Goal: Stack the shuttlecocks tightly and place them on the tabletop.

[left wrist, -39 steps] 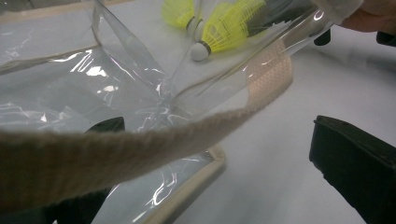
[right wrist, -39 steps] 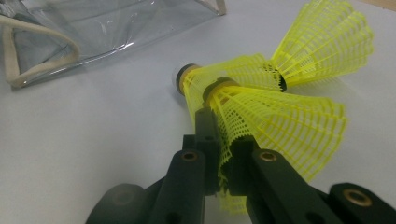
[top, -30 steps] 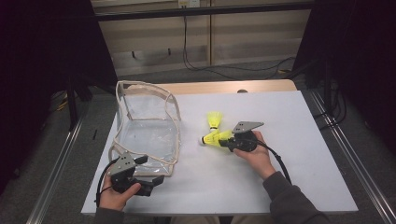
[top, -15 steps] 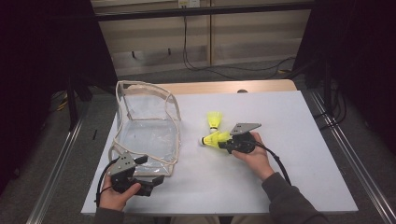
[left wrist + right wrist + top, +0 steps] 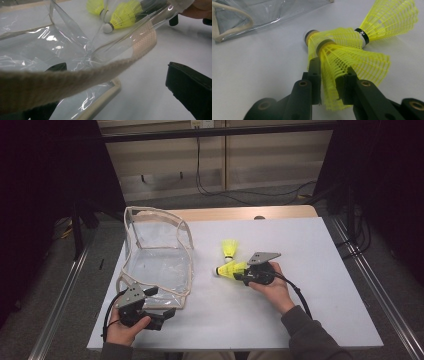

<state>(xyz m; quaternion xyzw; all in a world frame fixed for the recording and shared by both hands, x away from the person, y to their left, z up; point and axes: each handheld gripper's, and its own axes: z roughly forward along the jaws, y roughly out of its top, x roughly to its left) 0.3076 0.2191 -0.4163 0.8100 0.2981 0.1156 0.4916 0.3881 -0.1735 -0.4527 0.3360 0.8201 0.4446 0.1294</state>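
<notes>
Straddling the mesh skirt of a yellow shuttlecock (image 5: 347,65) on the white table (image 5: 320,250), my right gripper (image 5: 332,75) has just been opening. Left gripper (image 5: 167,314) gapes around the clear bag's (image 5: 160,265) woven strap (image 5: 75,80).

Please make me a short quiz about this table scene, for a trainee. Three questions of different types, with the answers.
1. True or false: in the high view, the bag stands left of the shuttlecocks.
2. What lies between the jaws of the right gripper? A: the bag's strap. B: a shuttlecock's skirt. C: nothing.
3. What colour is the bag's trim?

Key
1. True.
2. B. The jaws have just been opening, with the skirt between them.
3. Cream.
</notes>
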